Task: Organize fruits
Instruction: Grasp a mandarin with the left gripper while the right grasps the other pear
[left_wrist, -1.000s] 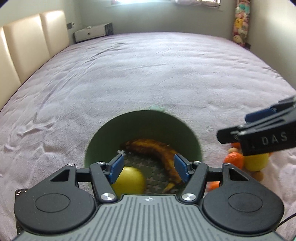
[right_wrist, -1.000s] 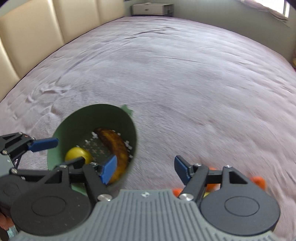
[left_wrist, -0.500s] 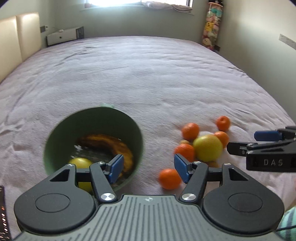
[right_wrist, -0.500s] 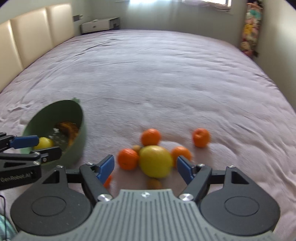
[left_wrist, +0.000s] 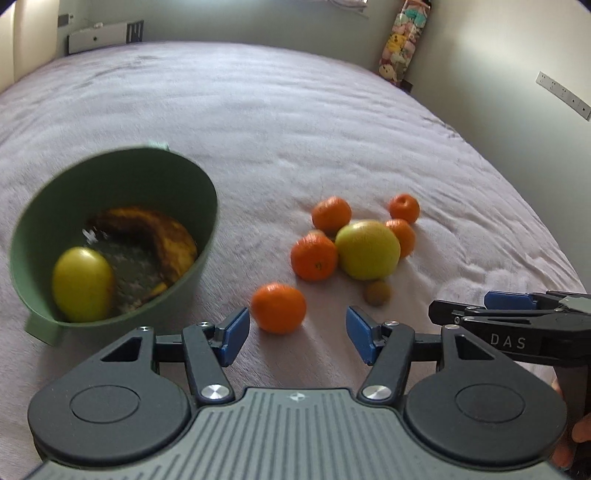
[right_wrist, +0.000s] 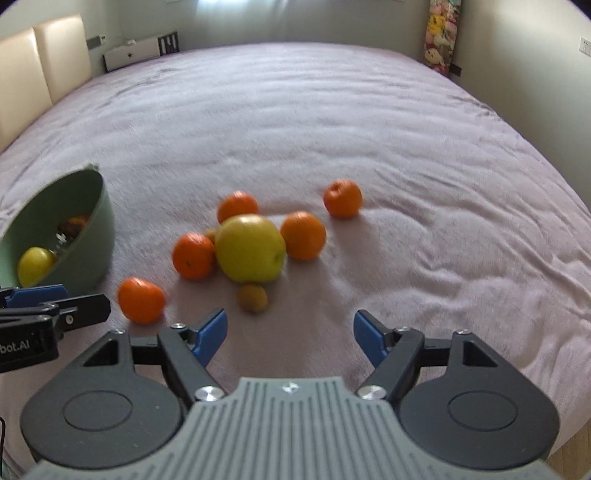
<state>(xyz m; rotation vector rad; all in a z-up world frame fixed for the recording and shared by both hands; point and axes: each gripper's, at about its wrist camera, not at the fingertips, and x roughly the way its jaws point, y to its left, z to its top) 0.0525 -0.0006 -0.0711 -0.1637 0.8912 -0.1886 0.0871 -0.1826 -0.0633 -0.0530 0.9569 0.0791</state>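
A green bowl (left_wrist: 201, 258) lies tilted on the bed with a browned banana (left_wrist: 162, 232) and a yellow fruit (left_wrist: 83, 284) inside. To its right lie several tangerines around a big yellow-green apple (left_wrist: 367, 249), plus a small brown fruit (left_wrist: 377, 292). My left gripper (left_wrist: 295, 328) hovers just short of the nearest tangerine (left_wrist: 279, 308); its jaws are closing and no pad touches anything. My right gripper (right_wrist: 291, 325) is open and empty, a little short of the brown fruit (right_wrist: 252, 298) and the apple (right_wrist: 251, 249). The bowl (right_wrist: 99, 229) sits at the left of that view.
Everything rests on a wide mauve bedspread (right_wrist: 406, 147) with loose folds. A padded headboard (right_wrist: 44, 62) and a white box (right_wrist: 136, 51) stand at the far left, a hanging bundle of plush toys (left_wrist: 402, 44) at the far right. A person's fingers (left_wrist: 576, 439) hold the right gripper's handle.
Both views have swung from the bowl toward the loose fruit and dropped closer to the bed. The left jaws have narrowed a little; the right jaws have widened slightly.
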